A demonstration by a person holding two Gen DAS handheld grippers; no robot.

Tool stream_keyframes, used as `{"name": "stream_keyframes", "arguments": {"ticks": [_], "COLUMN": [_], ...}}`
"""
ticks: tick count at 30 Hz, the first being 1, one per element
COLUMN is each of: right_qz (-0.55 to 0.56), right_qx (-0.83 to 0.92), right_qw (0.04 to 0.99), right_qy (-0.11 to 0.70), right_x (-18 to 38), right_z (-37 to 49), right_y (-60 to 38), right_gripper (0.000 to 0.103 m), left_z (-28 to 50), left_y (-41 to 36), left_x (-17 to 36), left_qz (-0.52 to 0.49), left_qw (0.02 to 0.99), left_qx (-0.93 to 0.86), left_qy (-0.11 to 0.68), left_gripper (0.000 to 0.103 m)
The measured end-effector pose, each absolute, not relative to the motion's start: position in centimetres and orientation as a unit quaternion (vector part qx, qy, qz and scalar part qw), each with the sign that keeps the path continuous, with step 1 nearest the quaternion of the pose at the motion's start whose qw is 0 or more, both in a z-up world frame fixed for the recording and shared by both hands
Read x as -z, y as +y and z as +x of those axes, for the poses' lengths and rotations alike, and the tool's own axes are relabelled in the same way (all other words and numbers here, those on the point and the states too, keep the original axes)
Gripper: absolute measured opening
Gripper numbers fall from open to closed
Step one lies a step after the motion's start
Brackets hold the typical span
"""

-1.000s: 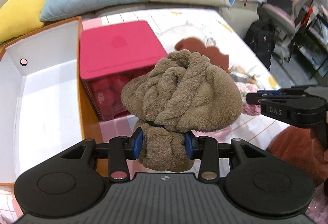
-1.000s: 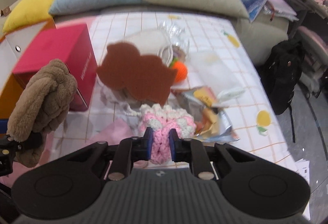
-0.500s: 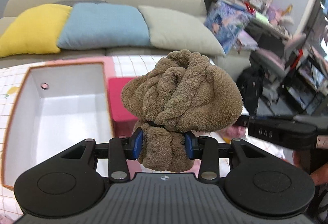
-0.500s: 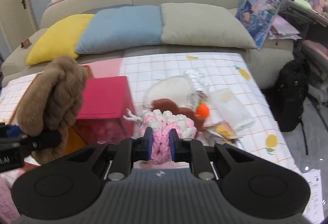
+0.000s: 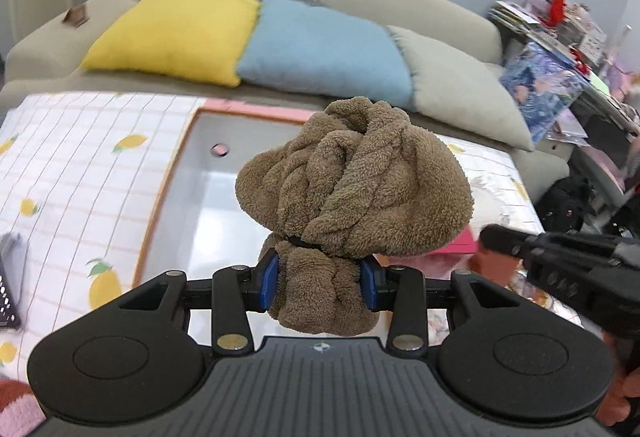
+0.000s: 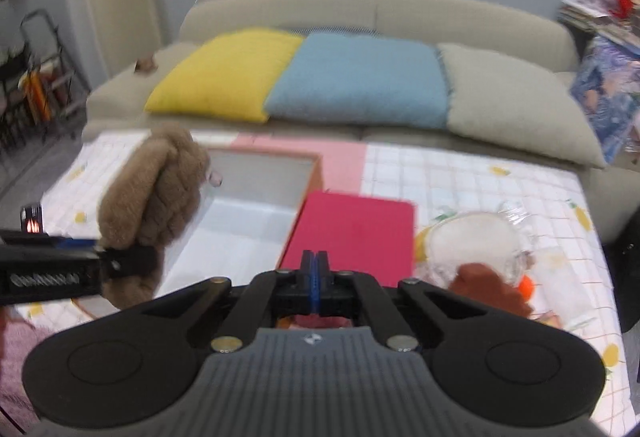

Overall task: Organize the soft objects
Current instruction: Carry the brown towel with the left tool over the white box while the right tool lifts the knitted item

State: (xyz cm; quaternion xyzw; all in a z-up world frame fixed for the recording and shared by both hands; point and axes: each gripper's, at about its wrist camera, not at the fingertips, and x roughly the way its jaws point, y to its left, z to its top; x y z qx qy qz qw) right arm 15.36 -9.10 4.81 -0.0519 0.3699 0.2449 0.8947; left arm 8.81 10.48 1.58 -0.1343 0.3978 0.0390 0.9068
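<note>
My left gripper is shut on a bundled brown towel and holds it in the air over the white-lined, orange-rimmed box. The towel also shows in the right wrist view, held over the same box. My right gripper is shut with its blue pads pressed together and nothing visible between them; a bit of pink shows just below the pads. It hovers in front of the pink box.
A rust-brown soft piece, a clear bag with a white pad and an orange ball lie at the right on the lemon-print cloth. A sofa with yellow, blue and grey cushions stands behind.
Both grippers rose and swung left toward the white-lined box. The pink and white knitted item that was between the right gripper's pads is gone, and the pads are now closed together.
</note>
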Motion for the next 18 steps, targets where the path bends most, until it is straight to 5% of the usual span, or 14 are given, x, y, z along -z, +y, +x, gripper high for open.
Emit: {"name": "stream_keyframes", "arguments": {"ticks": [8, 12, 18], "right_qz": [-0.098, -0.077, -0.066], "right_qx": [-0.24, -0.222, -0.213], "right_qw": [0.853, 0.839, 0.815], "right_qy": [0.453, 0.49, 0.535], "right_x": [1.3, 4.0, 8.1], "right_z": [16.0, 16.5, 16.5], "right_y": [-8.4, -9.1, -8.1], "right_gripper": [0.007, 0.043, 0.069], "left_z": [9.3, 10.0, 10.2], "left_y": [14.0, 15.0, 15.9], "left_x": [1.0, 2.0, 3.4], "left_qz": [-0.145, -0.147, -0.138], "left_qw": [0.888, 0.88, 0.868], "left_qx": [-0.069, -0.087, -0.098], "left_qy": [0.431, 0.444, 0.467], "left_gripper": [0.046, 0.046, 0.046]}}
